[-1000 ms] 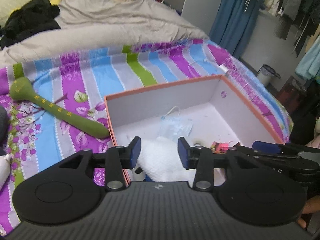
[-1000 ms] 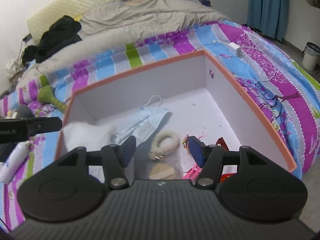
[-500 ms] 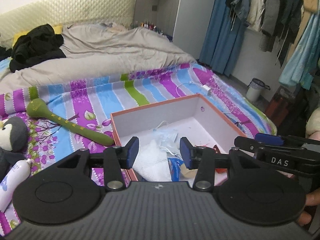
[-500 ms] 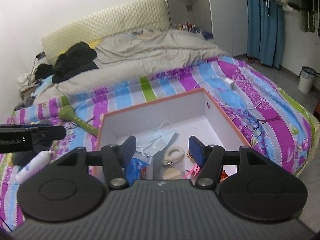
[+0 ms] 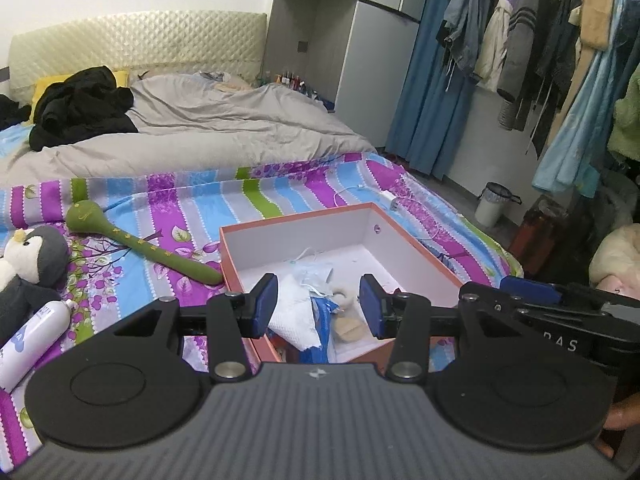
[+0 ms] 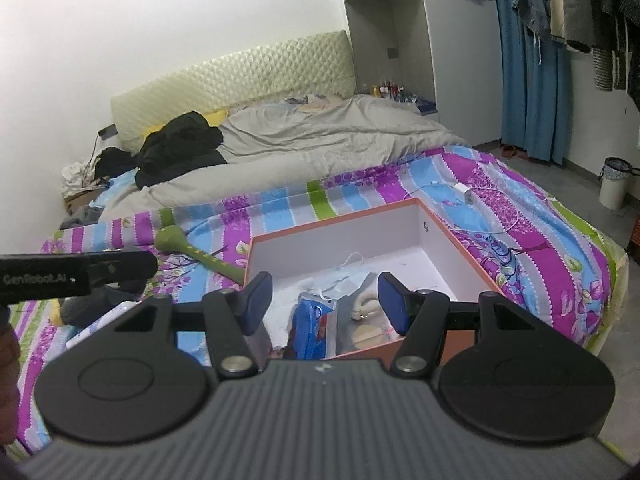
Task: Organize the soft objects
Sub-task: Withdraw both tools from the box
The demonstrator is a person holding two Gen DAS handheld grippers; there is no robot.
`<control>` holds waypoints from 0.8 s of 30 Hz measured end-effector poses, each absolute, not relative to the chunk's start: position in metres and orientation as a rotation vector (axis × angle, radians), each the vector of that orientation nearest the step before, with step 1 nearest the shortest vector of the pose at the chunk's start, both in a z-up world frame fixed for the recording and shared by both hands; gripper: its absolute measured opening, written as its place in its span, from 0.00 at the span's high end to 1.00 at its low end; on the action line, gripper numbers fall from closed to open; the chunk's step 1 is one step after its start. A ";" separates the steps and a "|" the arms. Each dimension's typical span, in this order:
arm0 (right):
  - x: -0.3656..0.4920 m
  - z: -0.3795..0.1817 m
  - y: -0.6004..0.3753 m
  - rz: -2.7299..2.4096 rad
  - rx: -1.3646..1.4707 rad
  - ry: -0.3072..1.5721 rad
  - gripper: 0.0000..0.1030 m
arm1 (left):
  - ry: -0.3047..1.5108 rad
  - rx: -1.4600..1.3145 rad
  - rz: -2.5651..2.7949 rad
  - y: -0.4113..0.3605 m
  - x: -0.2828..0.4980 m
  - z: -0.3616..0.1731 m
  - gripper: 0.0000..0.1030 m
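Observation:
An orange-rimmed box (image 5: 304, 219) (image 6: 460, 236) sits on the striped bedspread. Inside lie a white cloth (image 5: 294, 310), a blue packet (image 6: 310, 324), a face mask (image 6: 348, 282) and a cream ring (image 6: 366, 302). A green soft mallet (image 5: 136, 244) (image 6: 192, 250), a penguin plush (image 5: 28, 264) and a white bottle (image 5: 30, 338) lie left of the box. My left gripper (image 5: 318, 306) hangs open and empty above the box's near end. My right gripper (image 6: 326, 300) is likewise open and empty, raised over the box. Each gripper's side shows at the edge of the other's view.
A grey duvet (image 5: 208, 128) and black clothes (image 5: 80, 108) cover the far half of the bed. A charger with cable (image 6: 464, 192) lies on the bedspread right of the box. Hanging clothes (image 5: 540, 40), a blue curtain (image 6: 528, 60) and a waste bin (image 5: 494, 204) stand along the right.
Both grippers have pulled back and risen away from the box, so more of the bed and room shows. The jaws stay the same width and empty.

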State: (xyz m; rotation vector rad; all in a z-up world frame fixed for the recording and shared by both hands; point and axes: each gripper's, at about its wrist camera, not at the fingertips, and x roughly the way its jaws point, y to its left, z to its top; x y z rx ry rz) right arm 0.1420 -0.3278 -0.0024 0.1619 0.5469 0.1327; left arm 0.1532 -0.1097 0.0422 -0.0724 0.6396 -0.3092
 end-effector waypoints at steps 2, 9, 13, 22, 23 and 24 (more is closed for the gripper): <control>0.134 -0.002 -0.327 0.137 0.166 0.543 0.41 | 0.633 -0.070 -0.311 -0.110 0.144 0.044 0.50; 0.113 -0.008 -0.327 0.129 0.176 0.546 0.41 | 0.609 -0.068 -0.301 -0.106 0.117 0.052 0.47; 0.107 -0.016 -0.323 0.131 0.168 0.568 0.41 | 0.611 -0.068 -0.300 -0.106 0.108 0.051 0.46; 0.101 -0.027 -0.319 0.096 0.150 0.585 0.41 | 0.658 -0.091 -0.284 -0.101 0.108 0.034 0.43; 0.102 -0.027 -0.320 0.094 0.156 0.586 0.41 | 0.658 -0.094 -0.283 -0.099 0.109 0.033 0.43; 0.102 -0.028 -0.320 0.092 0.156 0.589 0.41 | 0.659 -0.094 -0.282 -0.098 0.109 0.032 0.43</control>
